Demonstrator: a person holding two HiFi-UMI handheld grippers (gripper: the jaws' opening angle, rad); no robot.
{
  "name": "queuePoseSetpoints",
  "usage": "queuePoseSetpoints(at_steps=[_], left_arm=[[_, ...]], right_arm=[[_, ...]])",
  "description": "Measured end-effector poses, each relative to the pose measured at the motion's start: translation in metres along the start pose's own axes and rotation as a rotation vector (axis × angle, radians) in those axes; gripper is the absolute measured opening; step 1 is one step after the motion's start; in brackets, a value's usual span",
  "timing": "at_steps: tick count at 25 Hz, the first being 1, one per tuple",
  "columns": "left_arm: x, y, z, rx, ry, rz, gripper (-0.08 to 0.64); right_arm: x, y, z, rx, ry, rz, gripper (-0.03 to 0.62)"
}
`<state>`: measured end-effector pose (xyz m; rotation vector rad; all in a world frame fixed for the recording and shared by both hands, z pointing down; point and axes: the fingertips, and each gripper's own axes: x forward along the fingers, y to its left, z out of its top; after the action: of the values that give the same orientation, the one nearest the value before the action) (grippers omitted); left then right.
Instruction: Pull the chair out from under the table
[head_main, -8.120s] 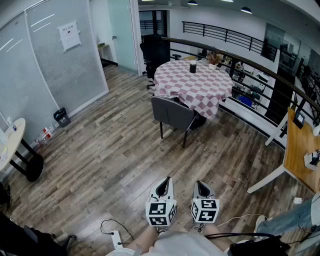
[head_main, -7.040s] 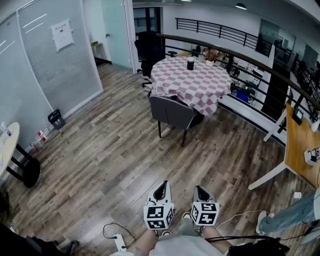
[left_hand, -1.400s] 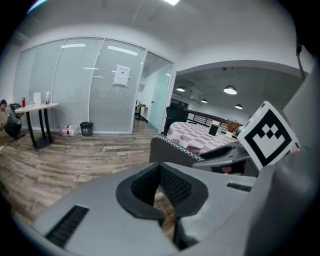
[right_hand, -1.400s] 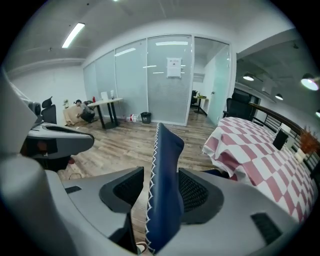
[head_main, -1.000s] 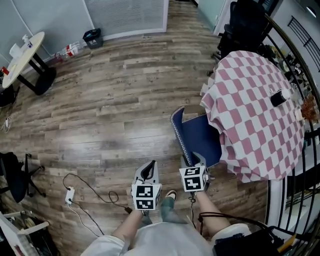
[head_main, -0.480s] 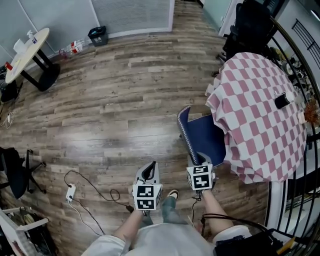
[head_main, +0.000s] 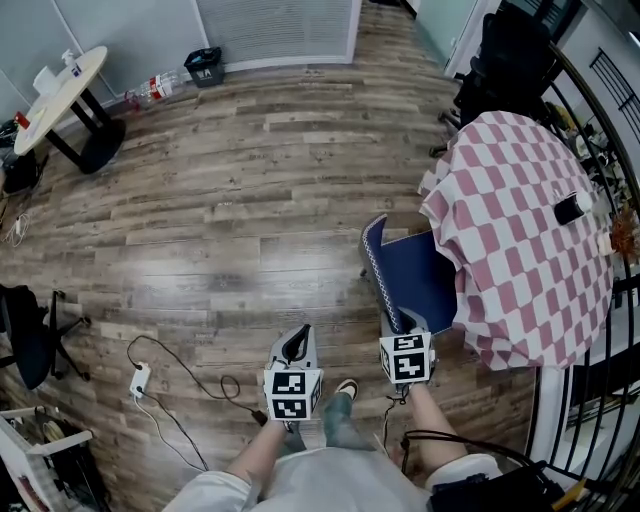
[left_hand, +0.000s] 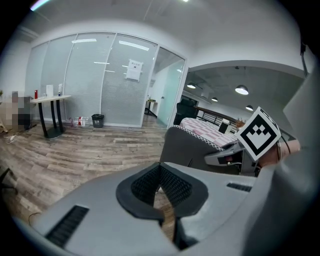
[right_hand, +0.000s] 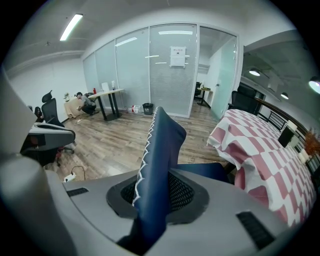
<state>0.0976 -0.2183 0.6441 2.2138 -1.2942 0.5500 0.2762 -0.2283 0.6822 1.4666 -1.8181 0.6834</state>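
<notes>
Well, my right gripper (head_main: 402, 324) has the chair (head_main: 418, 272) by the near end of its blue backrest, jaws closing with the stitched edge between the pads; the chair stands on the wood floor (head_main: 220, 230), its seat tucked partly under the table (head_main: 520, 215) with the checked cloth; my left gripper (head_main: 297, 338) hangs just beside, jaws together, holding nothing.

The chair (head_main: 415, 275) is covered in dark blue cloth, matt, with a white zigzag seam along the back edge. The tablecloth (head_main: 520, 230) is checked cloth, also matt. The floor (head_main: 230, 200) is wood planks with a light gloss. The left gripper (left_hand: 160, 167) is smooth matt grey plastic; its fingers (left_hand: 179, 189) are black and finely ribbed.
</notes>
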Motion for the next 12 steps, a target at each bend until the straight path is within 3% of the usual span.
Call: queuePoseSetpoints(at_steps=[12], left_arm=[[-0.018,0.021,-0.01,-0.021,-0.008,0.01,0.003]], right_arm=[[0.0,0.043,-0.001,0.002,0.011,0.024,0.091]])
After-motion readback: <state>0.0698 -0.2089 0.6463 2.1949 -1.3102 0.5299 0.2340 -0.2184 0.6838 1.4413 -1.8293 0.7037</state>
